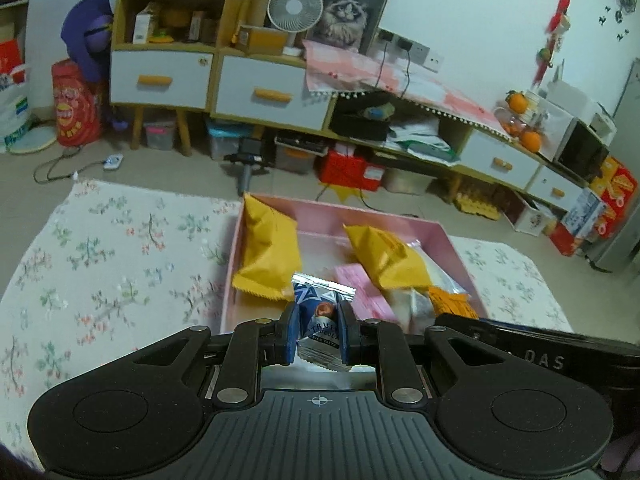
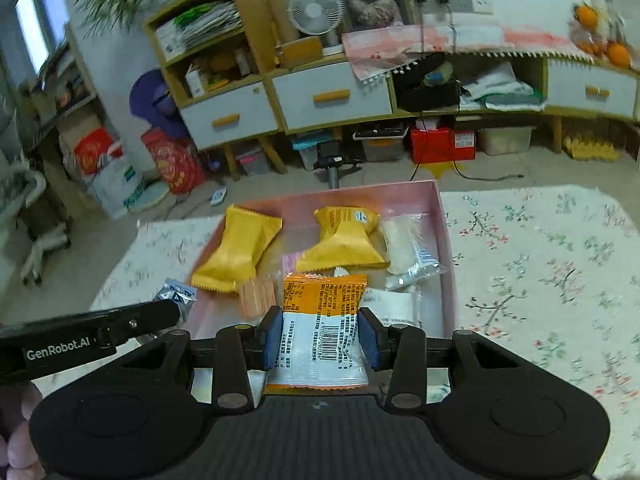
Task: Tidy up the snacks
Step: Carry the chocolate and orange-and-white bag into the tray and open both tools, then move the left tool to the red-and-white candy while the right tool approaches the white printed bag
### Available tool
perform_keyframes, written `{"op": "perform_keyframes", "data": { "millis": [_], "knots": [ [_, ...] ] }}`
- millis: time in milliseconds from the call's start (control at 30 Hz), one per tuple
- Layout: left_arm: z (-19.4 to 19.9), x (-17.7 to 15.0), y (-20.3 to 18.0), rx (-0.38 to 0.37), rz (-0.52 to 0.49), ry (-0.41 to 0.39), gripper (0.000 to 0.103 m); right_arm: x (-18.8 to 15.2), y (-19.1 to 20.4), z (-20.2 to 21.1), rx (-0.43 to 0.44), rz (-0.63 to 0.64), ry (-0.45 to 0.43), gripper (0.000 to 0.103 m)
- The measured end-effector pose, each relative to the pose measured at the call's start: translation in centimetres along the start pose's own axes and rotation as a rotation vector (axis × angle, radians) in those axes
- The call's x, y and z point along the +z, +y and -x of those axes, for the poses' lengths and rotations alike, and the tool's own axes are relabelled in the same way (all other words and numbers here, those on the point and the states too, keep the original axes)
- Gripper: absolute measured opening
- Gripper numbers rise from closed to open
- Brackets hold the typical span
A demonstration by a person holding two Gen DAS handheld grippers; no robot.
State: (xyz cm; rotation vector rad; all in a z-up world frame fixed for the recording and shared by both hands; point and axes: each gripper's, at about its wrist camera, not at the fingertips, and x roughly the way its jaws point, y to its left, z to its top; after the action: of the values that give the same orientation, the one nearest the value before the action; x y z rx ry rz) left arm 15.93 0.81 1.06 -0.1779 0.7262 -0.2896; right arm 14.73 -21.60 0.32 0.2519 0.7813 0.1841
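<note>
My left tool [image 1: 319,334] is clamped on a silver-and-blue chocolate packet [image 1: 320,320], pads pressing both its sides. Packet's long axis runs away from me along the fingers, crimped end pointing out over the near edge of the pink box [image 1: 452,236]. My right tool [image 2: 320,340] is clamped on an orange-and-white snack packet [image 2: 324,320], barcode side up, long axis also along the fingers, orange end pointing forward toward the box middle.

Both packets are held above the near end of the box, not yet set down.

Further in, the box already holds a loose pile: a yellow pouch [image 2: 236,252] on the left lying lengthwise, long axis near to far; a second yellow pouch [image 2: 346,240] in the middle, crumpled; a clear-wrapped pale snack [image 2: 408,248] against the right wall; pink wrappers [image 1: 360,292] under them.

My read: most snacks are in the box, these two are left to drop. I see no loose snacks on the floral worktop [image 2: 540,272] either side. Nothing is lined up, so tidying may remain.
</note>
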Motion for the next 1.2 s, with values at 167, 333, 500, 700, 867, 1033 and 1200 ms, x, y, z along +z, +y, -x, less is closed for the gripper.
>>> {"op": "perform_keyframes", "data": {
  "millis": [167,333,500,700,867,1033,1200],
  "knots": [
    [-1.7,-0.6,1.0,0.017,0.029,0.011,0.017,-0.1,0.2,-0.9,0.009,-0.029,-0.018,0.009],
    [-2.9,-0.7,1.5,0.033,0.062,-0.008,0.017,0.0,0.4,-1.7,0.035,-0.064,-0.049,0.010],
    [-3.3,-1.1,1.2,0.066,0.020,-0.025,0.017,-0.1,1.0,-2.8,0.038,-0.051,-0.051,0.010],
    [-3.4,-1.3,1.1,0.067,-0.003,-0.021,0.027,0.0,1.0,-2.8,0.047,-0.055,-0.059,0.038],
    [-2.7,-1.5,0.7,0.069,-0.041,-0.019,0.056,0.4,0.9,-2.2,0.050,-0.054,-0.062,0.049],
    [-1.3,-1.7,0.7,0.065,-0.066,-0.007,0.071,0.6,1.2,-1.3,0.028,-0.017,-0.056,0.054],
    [0.0,-2.3,0.7,0.074,-0.101,0.019,0.077,0.5,1.4,-0.3,0.000,0.053,-0.037,0.061]
  ]
}}
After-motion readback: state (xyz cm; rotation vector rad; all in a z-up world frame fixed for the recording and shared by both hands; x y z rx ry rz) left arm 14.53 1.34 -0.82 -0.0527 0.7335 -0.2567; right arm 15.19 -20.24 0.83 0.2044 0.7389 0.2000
